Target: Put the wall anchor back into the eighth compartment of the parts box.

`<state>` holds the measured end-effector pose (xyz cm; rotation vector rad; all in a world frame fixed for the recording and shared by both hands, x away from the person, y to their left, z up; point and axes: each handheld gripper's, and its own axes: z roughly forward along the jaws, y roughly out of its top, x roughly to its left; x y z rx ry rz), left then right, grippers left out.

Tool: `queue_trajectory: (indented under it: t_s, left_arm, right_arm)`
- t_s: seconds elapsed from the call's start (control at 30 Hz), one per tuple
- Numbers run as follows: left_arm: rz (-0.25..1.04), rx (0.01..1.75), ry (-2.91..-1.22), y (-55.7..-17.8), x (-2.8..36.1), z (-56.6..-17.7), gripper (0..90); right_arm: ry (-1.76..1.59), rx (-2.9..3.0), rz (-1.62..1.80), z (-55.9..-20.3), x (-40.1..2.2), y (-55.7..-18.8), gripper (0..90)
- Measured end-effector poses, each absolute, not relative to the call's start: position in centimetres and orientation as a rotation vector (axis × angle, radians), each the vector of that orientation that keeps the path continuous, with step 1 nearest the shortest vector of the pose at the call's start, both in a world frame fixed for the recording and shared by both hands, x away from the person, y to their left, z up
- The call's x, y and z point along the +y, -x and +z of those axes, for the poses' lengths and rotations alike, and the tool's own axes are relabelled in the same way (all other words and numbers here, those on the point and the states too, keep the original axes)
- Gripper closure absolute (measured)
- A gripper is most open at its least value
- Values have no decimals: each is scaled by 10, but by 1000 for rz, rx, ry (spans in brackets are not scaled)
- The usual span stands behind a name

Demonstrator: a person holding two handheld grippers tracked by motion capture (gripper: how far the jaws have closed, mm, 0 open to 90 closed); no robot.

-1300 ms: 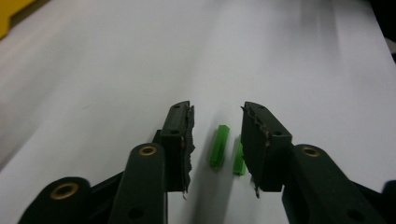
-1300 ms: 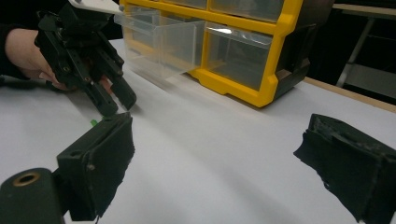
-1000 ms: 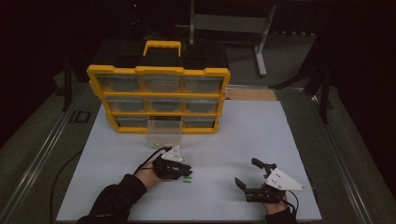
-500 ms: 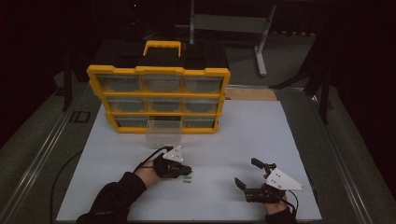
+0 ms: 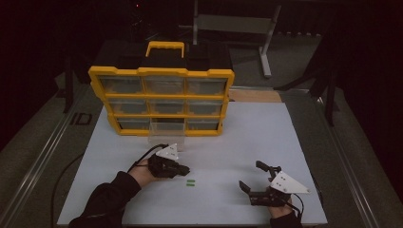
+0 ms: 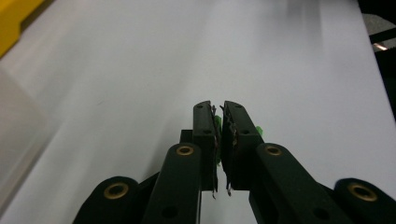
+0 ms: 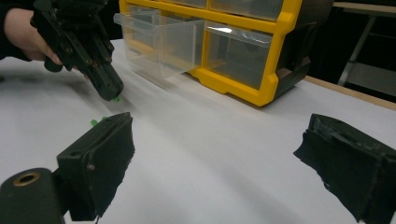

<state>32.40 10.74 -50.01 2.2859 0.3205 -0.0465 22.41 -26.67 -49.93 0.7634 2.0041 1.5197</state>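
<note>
Dim lab: drawer organiser (image 5: pixel 161 102), metal stand (image 5: pixel 233 26)

Since a second ago, the left gripper (image 5: pixel 184 169) has shifted slightly to the right across the white table (image 5: pixel 247 142), nearer the two small green pieces (image 5: pixel 190 182) lying there. Its jaws have just been closing and now stand nearly together, with a small green piece (image 6: pixel 217 125) pinched between the pads in the left gripper view.
</note>
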Motion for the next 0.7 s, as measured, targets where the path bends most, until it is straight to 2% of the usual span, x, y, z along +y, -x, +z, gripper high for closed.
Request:
queue_trajectory:
  t_s: [0.7]
  left_arm:
    - [-12,252,-2222,-328,153,-429,848]
  right_arm:
    - [-764,2003,1517,-499,-267,-225,86]
